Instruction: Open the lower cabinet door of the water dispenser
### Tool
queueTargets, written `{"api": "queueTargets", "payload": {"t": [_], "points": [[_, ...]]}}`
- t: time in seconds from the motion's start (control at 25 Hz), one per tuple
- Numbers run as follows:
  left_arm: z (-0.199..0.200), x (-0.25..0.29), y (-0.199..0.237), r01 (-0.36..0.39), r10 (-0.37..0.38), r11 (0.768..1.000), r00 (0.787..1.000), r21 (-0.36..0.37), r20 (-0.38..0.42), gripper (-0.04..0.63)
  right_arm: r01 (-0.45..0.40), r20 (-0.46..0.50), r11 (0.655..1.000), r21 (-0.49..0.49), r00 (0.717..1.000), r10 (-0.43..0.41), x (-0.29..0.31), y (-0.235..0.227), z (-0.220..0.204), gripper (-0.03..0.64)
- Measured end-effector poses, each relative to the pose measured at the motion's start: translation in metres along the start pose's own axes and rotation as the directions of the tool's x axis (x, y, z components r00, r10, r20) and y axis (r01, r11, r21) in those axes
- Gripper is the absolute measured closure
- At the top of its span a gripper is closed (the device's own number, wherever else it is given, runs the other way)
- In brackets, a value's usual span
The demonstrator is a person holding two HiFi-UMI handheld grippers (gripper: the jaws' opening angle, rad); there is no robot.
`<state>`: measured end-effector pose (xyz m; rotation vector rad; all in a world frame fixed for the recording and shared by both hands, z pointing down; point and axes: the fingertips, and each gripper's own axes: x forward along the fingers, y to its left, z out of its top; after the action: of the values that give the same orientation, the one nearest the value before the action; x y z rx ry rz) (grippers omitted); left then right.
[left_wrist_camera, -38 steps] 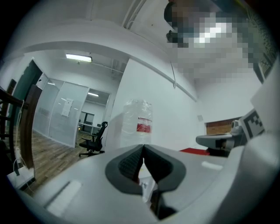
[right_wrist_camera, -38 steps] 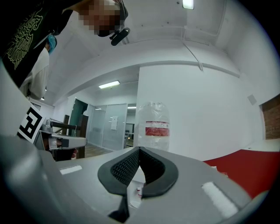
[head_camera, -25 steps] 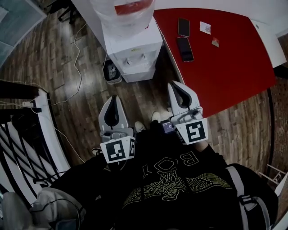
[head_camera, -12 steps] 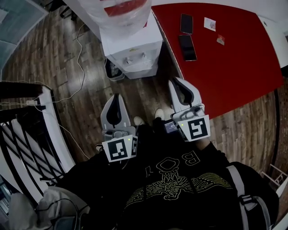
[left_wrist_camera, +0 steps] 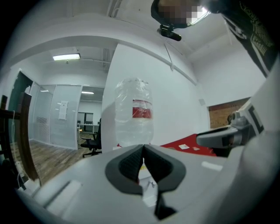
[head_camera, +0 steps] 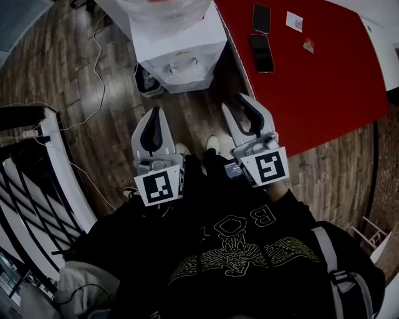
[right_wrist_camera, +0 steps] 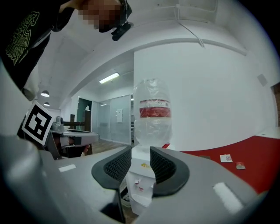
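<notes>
The white water dispenser [head_camera: 177,43] stands at the top of the head view with a clear bottle [head_camera: 165,9] on it. Its lower cabinet door faces me but is not visible from above. Both grippers hover over the wooden floor, short of the dispenser and pointing at it. My left gripper [head_camera: 153,113] is shut with nothing in it, its pads meeting [left_wrist_camera: 143,151] below the bottle [left_wrist_camera: 133,111]. My right gripper [head_camera: 240,106] is opening, its jaws a little apart [right_wrist_camera: 140,159]. Nothing is between them; the dispenser's front [right_wrist_camera: 141,186] shows far off through the gap.
A red table [head_camera: 312,75] stands right of the dispenser, close to my right gripper, with two phones [head_camera: 262,53] on it. A small dark bin [head_camera: 148,81] sits at the dispenser's left foot. A cable [head_camera: 100,56] runs over the floor, and a black-and-white rail [head_camera: 56,168] stands at the left.
Both grippers have moved forward towards the dispenser and sunk a little. The right gripper's jaws, shut before, have parted.
</notes>
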<state>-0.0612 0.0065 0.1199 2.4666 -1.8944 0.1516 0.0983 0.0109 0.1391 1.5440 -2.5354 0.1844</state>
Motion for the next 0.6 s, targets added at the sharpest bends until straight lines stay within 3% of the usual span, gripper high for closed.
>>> {"api": "queueTargets", "payload": {"t": [0.12, 0.28, 0.6], "points": [[-0.008, 0.002, 0.005, -0.009, 0.009, 1.0, 1.0, -0.004, -0.017, 0.588, -0.04, 0.0, 0.999, -0.007, 0.999, 0.04, 0.01, 0.006, -0.01, 0.449], [-0.017, 0.014, 0.01, -0.031, 0.031, 0.999, 0.999, -0.026, -0.03, 0.588, -0.076, 0.048, 0.997, -0.007, 0.996, 0.076, 0.025, 0.007, -0.011, 0.432], [-0.045, 0.037, 0.005, -0.013, 0.011, 1.0, 0.998, -0.026, -0.061, 0.588, -0.096, 0.001, 0.995, -0.024, 0.995, 0.096, 0.049, 0.002, -0.035, 0.416]]}}
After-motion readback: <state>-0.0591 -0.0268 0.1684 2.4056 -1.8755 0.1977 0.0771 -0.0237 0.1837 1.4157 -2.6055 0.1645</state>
